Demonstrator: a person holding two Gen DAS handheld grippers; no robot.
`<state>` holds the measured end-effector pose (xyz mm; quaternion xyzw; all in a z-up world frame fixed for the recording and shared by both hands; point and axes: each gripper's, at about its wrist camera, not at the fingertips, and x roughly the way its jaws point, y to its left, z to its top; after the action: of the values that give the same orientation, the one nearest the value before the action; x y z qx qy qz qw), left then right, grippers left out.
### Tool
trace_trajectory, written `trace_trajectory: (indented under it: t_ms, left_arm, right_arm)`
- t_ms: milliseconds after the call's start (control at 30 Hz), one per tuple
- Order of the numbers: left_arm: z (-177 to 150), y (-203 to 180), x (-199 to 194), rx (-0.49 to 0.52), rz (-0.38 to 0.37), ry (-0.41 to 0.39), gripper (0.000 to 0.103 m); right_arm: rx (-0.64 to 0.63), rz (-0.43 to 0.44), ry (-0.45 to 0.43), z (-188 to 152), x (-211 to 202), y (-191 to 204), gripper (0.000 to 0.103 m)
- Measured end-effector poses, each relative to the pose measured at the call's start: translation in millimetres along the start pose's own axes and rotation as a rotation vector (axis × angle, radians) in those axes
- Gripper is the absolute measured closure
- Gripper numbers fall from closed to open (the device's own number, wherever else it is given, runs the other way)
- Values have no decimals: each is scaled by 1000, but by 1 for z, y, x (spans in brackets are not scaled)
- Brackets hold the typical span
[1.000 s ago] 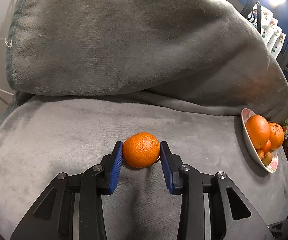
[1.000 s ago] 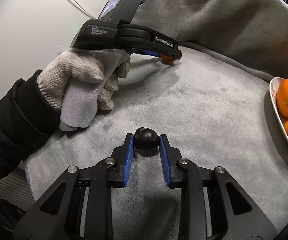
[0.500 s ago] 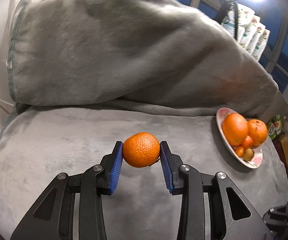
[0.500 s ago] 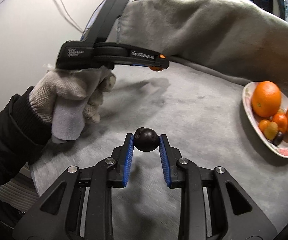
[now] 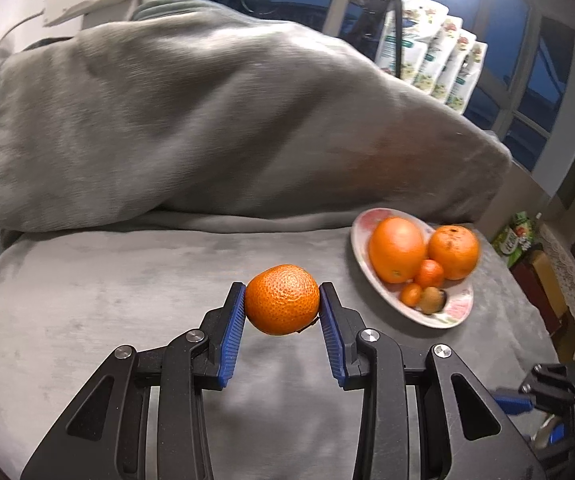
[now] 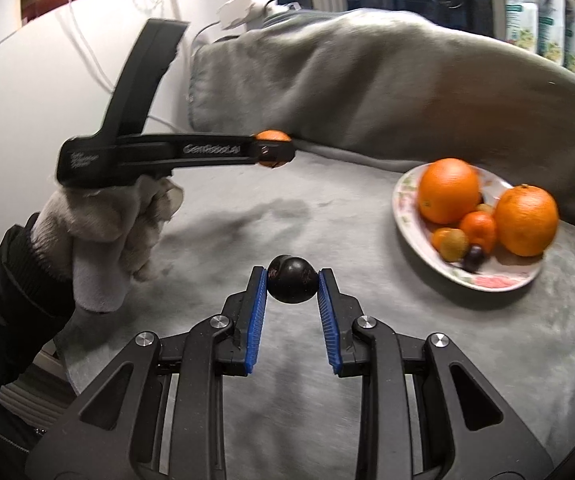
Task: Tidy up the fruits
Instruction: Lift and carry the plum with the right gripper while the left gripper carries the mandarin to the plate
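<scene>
We note both grippers, left gripper and right gripper, share one build: black plastic linkage arms, silver round screws at the pivots, ribbed blue pads lining the fingers. White lettering runs along the left gripper's side. The left hand wears a light knit glove; a black ribbed sleeve follows.

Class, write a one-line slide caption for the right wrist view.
Right gripper holds a dark plum; left gripper carries a mandarin toward the fruit plate.
</scene>
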<state>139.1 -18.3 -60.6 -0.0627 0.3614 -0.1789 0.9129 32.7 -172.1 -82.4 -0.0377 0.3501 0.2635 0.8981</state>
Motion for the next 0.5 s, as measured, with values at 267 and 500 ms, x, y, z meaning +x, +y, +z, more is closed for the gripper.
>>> trace_trajectory:
  t_ms: [267,500]
  left_arm:
    - [1,-31,-3,48,-45,-4,68]
    - [0,-54,2,84,-69,5,68]
  right_arm:
    - [38,-50,-41,2,-21,-27,76]
    - [67,-83,-73,6,-36,-50,76]
